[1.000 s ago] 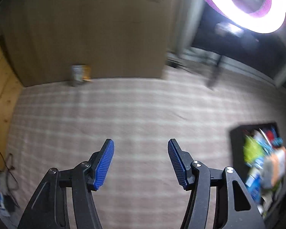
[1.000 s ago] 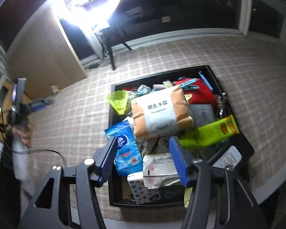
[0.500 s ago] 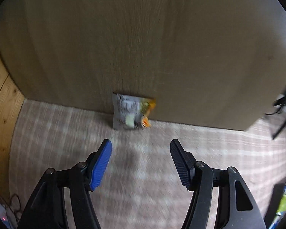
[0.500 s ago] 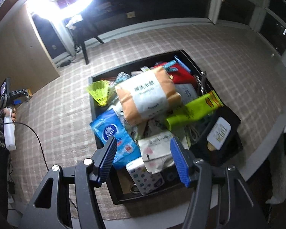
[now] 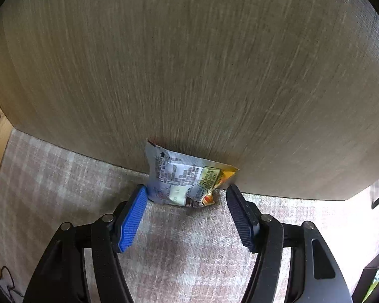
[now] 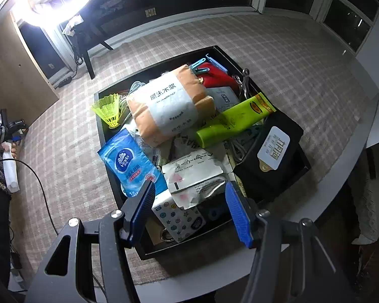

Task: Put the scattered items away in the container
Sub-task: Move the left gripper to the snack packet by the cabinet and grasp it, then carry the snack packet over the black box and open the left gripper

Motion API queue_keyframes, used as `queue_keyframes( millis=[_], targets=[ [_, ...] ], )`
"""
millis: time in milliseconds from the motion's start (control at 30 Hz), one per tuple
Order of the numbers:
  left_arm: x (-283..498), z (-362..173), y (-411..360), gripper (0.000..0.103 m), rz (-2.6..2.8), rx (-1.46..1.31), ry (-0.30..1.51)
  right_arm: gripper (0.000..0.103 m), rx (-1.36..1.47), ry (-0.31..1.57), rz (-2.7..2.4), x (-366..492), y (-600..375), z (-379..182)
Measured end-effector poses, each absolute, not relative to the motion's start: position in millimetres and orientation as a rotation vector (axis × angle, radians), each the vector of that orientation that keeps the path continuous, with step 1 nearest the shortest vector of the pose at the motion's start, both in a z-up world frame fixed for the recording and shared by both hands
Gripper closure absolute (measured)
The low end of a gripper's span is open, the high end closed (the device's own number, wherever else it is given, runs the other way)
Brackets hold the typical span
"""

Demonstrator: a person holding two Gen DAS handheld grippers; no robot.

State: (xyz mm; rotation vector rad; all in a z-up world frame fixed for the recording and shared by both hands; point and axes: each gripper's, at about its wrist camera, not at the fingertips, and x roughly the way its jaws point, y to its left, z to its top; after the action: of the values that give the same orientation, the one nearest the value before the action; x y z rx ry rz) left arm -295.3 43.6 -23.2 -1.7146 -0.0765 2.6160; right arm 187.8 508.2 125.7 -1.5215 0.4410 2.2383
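The black container (image 6: 99, 123) brims with packets (tissues (image 6: 164, 106) topmost); both grippers gape wide, holding nothing.

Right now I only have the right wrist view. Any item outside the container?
Observer: Yes. One snack packet leans against a wooden panel, on the checked cloth.
Operator: Where's the left hand-held gripper?
Observer: The left hand-held gripper points down at it, with the packet's lower part between its fingertips.
Operator: Gripped?
Observer: No. The jaws stand wide open and the right pad is clear of the packet.
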Motion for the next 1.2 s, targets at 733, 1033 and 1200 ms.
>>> queue_keyframes(
  millis=[733,1033,1200],
  targets=[
    [-193,-1,100,0.061,2.450,-1.597,0.101,0.046,-1.437,0.486,2.179,226,508,121],
    [-74,49,258,0.061,2.109,-1.381,0.365,0.046,-1.378,0.545,2.111,282,531,111],
    [-24,68,340,0.061,1.890,-1.289,0.449,0.046,-1.338,0.596,2.080,311,544,107]
  ],
)
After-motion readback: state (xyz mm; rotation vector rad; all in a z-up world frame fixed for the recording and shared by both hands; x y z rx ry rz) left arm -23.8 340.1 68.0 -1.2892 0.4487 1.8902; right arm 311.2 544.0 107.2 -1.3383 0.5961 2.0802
